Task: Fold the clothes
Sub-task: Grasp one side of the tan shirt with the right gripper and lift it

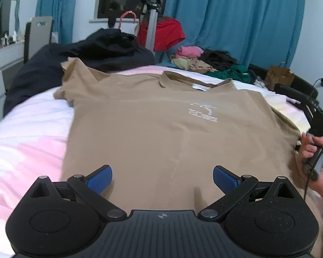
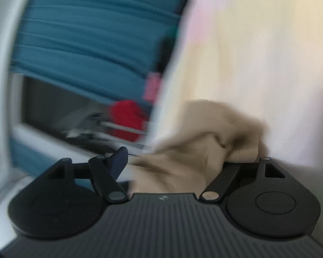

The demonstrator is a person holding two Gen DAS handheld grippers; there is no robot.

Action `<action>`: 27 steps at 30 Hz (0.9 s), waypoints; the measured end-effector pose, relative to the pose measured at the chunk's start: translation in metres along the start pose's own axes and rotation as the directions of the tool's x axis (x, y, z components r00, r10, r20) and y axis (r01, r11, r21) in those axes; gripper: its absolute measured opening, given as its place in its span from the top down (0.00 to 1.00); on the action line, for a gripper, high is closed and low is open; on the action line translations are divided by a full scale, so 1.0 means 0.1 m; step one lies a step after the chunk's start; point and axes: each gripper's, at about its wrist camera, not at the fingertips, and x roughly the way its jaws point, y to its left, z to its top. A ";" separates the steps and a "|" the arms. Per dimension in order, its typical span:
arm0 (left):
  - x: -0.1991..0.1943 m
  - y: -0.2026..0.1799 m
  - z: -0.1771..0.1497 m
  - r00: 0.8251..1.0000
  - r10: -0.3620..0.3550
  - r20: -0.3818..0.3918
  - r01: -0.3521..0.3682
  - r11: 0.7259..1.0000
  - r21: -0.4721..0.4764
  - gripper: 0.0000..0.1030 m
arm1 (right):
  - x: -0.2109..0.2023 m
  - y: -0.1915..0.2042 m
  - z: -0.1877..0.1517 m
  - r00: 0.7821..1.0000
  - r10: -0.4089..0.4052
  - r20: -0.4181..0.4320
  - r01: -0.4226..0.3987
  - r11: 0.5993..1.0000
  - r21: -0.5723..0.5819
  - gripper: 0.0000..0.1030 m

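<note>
one tan t-shirt (image 1: 161,129), two tools

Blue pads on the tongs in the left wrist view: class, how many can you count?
2. One blue pad sits at lower left, the other at lower right, both hovering apart over the tan T-shirt. None seems hidden.

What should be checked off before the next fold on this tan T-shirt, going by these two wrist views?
1. Tan T-shirt spread flat on the bed, print side up: ok.
2. Left gripper open, nothing between its pads, above the lower part of the shirt: ok.
3. Right gripper open, with tan cloth bunched between its fingers: ok. Whether the pads press on it: cannot tell, blurred.
4. Far sleeve smoothed out: not ok, rumpled.
5. Other clothes clear of the shirt: not ok, the dark garment lies against its far shoulder.
</note>
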 end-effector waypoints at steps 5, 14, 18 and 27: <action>0.00 -0.08 0.02 0.999 -0.044 0.013 0.043 0.999 0.023 0.02 | 0.27 0.02 0.04 0.997 -0.064 -0.047 0.063 0.998 -0.023 0.26; -0.05 0.00 0.10 0.999 -0.045 0.027 0.045 0.999 -0.012 0.02 | 0.16 0.14 0.37 0.982 -0.143 0.122 0.150 0.988 -0.048 0.96; -0.13 0.08 0.18 0.999 -0.028 0.043 0.028 1.000 0.000 0.02 | 0.02 0.64 0.45 0.955 -0.201 0.219 0.254 0.934 -0.250 0.96; -0.30 0.35 0.25 0.999 0.005 0.048 -0.008 0.998 0.059 0.02 | 0.10 2.01 0.13 0.868 -0.300 0.396 0.490 0.652 -0.579 0.96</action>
